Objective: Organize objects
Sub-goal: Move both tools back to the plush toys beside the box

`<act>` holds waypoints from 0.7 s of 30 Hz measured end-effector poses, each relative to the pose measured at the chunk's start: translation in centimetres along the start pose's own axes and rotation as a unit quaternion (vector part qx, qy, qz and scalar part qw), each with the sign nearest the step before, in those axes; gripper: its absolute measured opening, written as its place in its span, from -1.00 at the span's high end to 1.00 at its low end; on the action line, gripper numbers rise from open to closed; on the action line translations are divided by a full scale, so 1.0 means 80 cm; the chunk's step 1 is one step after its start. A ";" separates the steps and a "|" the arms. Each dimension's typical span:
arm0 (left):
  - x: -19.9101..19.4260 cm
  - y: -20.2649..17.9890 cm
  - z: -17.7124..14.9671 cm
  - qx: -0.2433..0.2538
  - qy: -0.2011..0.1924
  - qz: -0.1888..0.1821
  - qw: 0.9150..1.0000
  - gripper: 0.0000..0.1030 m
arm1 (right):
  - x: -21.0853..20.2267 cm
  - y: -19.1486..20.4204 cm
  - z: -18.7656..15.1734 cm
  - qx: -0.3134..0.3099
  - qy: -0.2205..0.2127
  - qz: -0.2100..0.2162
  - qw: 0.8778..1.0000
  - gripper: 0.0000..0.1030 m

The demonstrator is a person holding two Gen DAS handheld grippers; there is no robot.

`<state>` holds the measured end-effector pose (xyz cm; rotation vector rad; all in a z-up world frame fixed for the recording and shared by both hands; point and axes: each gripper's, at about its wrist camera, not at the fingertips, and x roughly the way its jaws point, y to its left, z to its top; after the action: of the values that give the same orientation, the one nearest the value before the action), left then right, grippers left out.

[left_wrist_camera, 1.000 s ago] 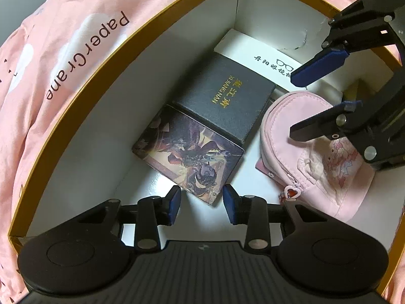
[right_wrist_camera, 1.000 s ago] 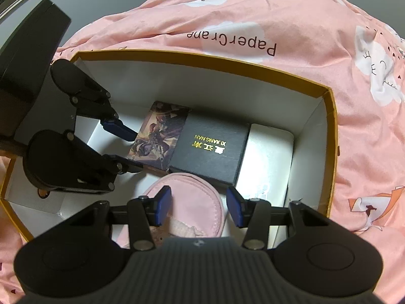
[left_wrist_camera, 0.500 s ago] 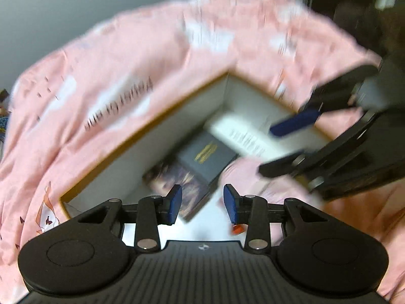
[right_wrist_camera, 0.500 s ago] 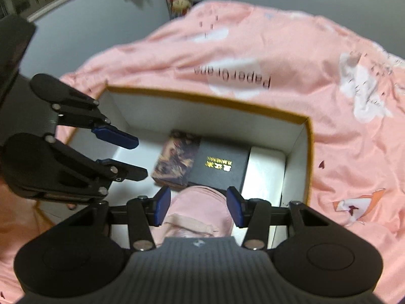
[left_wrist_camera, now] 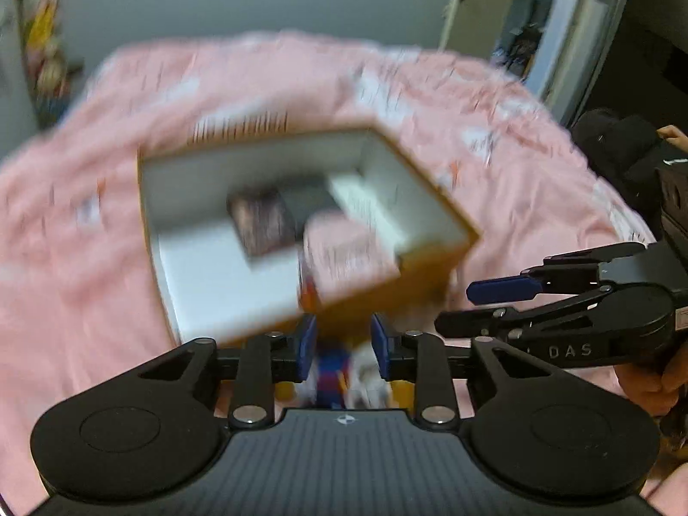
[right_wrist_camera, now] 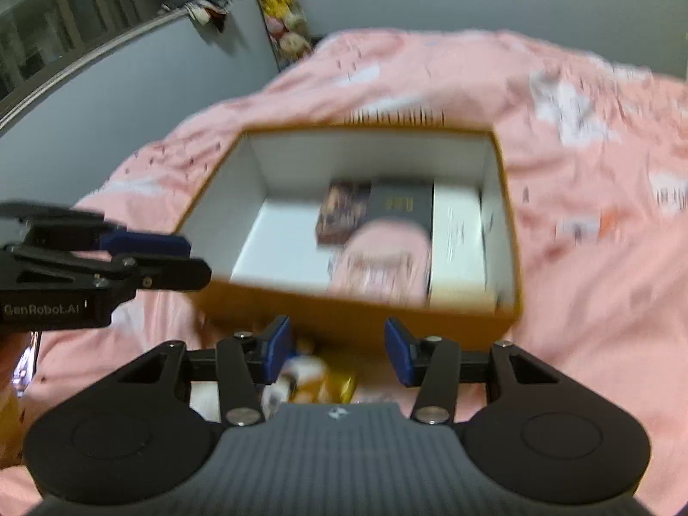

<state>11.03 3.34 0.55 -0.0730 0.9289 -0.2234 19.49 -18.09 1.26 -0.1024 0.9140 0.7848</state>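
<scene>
In the right wrist view we see our left gripper point(right_wrist_camera: 189, 258) at left, fingers apart, holding nothing. At centre the orange box point(right_wrist_camera: 344, 309) holds a pink pouch point(right_wrist_camera: 387, 258), above our right gripper point(right_wrist_camera: 337, 350), jaws apart, empty.

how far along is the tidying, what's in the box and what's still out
Done: the box on the pink bedspread holds a picture box, black box, white box and pink pouch.
In hand: nothing; left tool and right tool are open and empty.
Left: blurred small items lie outside, in front of the box.
</scene>
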 end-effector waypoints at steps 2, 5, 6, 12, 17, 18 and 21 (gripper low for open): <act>0.011 -0.001 -0.023 -0.018 0.038 -0.003 0.999 0.43 | 0.007 0.001 -0.021 0.021 0.028 0.000 0.999 0.10; 0.017 -0.010 -0.057 -0.029 0.084 -0.007 0.996 0.43 | 0.014 0.007 -0.053 0.034 0.071 0.002 0.997 0.10; 0.019 -0.013 -0.066 -0.033 0.098 -0.009 0.995 0.43 | 0.017 0.011 -0.063 0.035 0.087 0.005 0.996 0.10; 0.024 -0.027 -0.113 -0.051 0.154 -0.013 0.987 0.44 | 0.031 0.025 -0.107 0.040 0.163 0.025 0.985 0.10; 0.034 -0.015 -0.136 -0.085 0.188 -0.015 0.978 0.44 | 0.039 0.038 -0.125 0.008 0.199 0.023 0.980 0.10; 0.036 -0.017 -0.140 -0.083 0.193 -0.014 0.978 0.44 | 0.041 0.040 -0.129 0.002 0.207 0.023 0.978 0.10; 0.039 -0.023 -0.144 -0.072 0.199 -0.006 0.977 0.44 | 0.047 0.041 -0.137 -0.011 0.219 0.021 0.975 0.10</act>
<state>3.32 1.28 -8.46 -0.1716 1.3449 -0.1850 11.35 -17.90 -7.60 -0.2850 1.3283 0.8268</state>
